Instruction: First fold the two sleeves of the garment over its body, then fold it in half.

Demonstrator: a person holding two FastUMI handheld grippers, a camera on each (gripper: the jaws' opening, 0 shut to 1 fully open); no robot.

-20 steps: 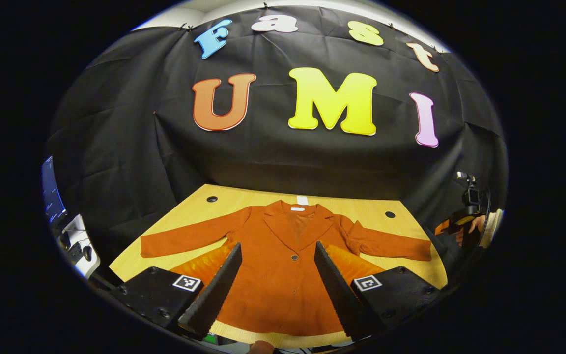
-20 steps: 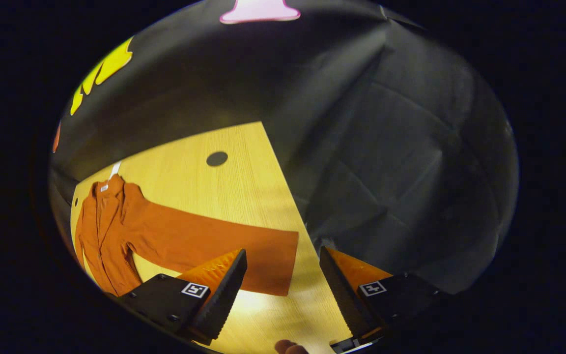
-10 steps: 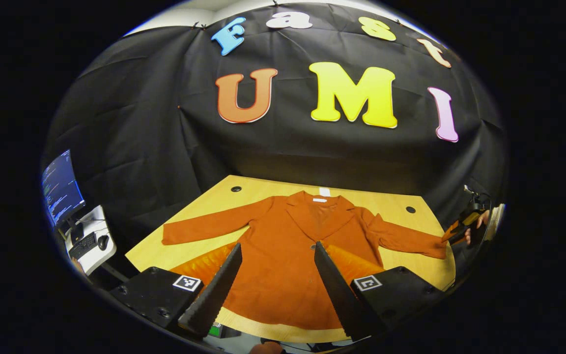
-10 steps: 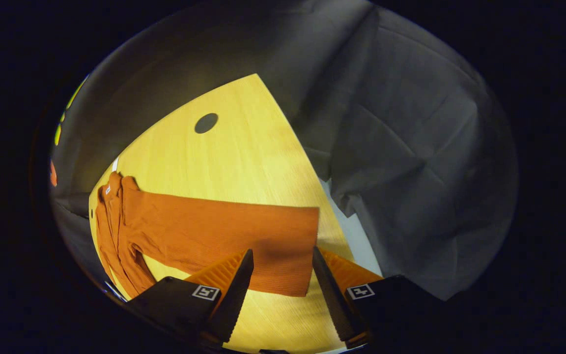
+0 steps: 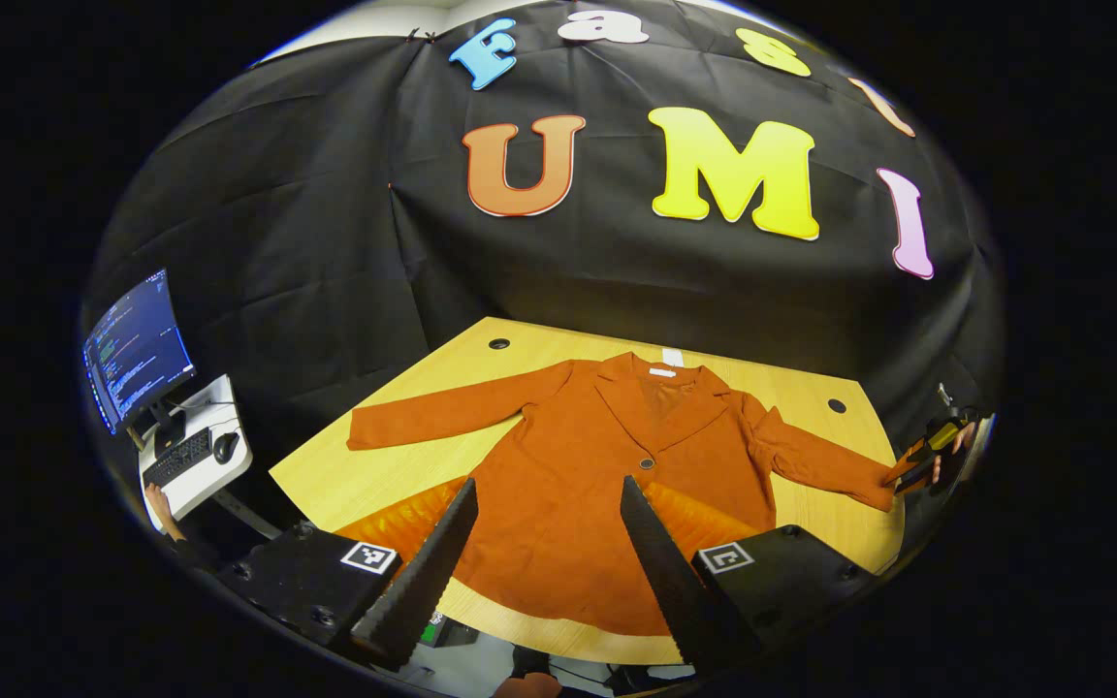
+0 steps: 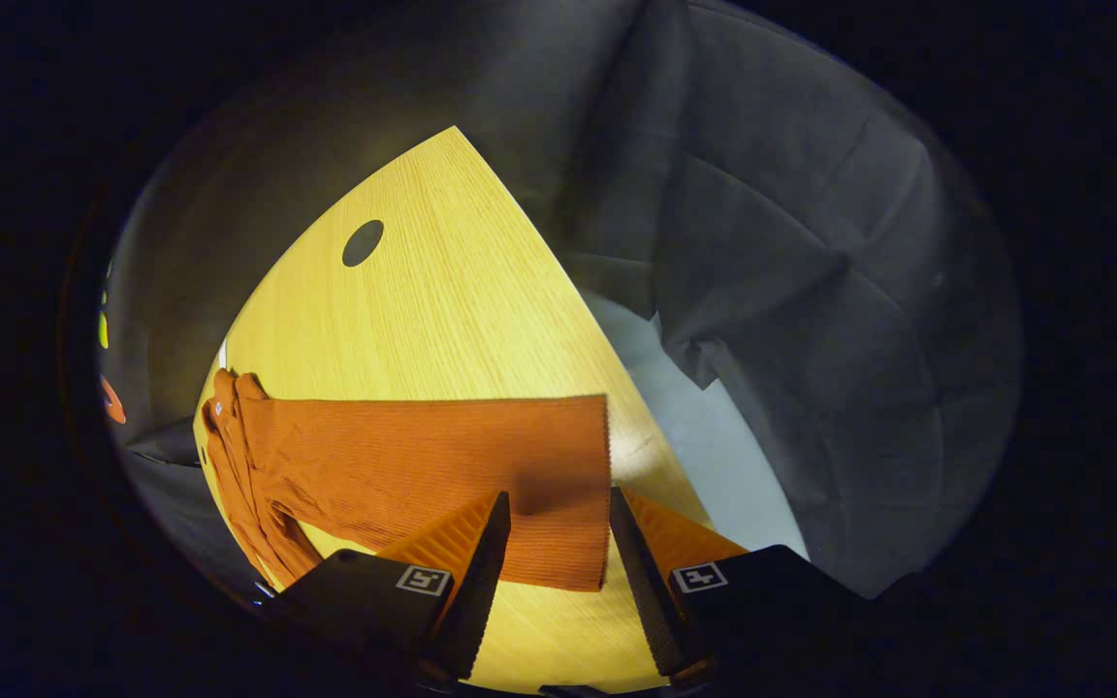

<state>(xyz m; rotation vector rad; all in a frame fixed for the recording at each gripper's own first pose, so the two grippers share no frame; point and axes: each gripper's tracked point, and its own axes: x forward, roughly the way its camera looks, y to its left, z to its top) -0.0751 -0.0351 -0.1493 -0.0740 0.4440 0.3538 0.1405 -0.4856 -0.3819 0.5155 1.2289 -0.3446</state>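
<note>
We see the rust-orange jacket (image 5: 607,485) lying flat and face up on the wooden table (image 5: 423,388), collar toward the booth wall, both sleeves spread out to the sides, nothing folded. Left sleeve (image 5: 442,415) lies straight across bare wood, well apart from any gripper. Right sleeve (image 6: 423,465) runs out to the table's edge; its cuff (image 6: 563,504) sits between the right gripper (image 6: 558,572) fingers, jaws narrowed but with a gap, and we can't tell whether either finger touches the cloth. From the left gripper view that same gripper (image 5: 937,451) shows at the cuff end with a hand behind it. Left gripper (image 5: 544,562) hangs above the hem, jaws wide, holding nothing. Two round cable holes in the tabletop, one (image 6: 363,242) beyond the right sleeve. Off to the side a monitor (image 5: 137,349) stands over a keyboard (image 5: 178,458) and mouse (image 5: 223,446).
</note>
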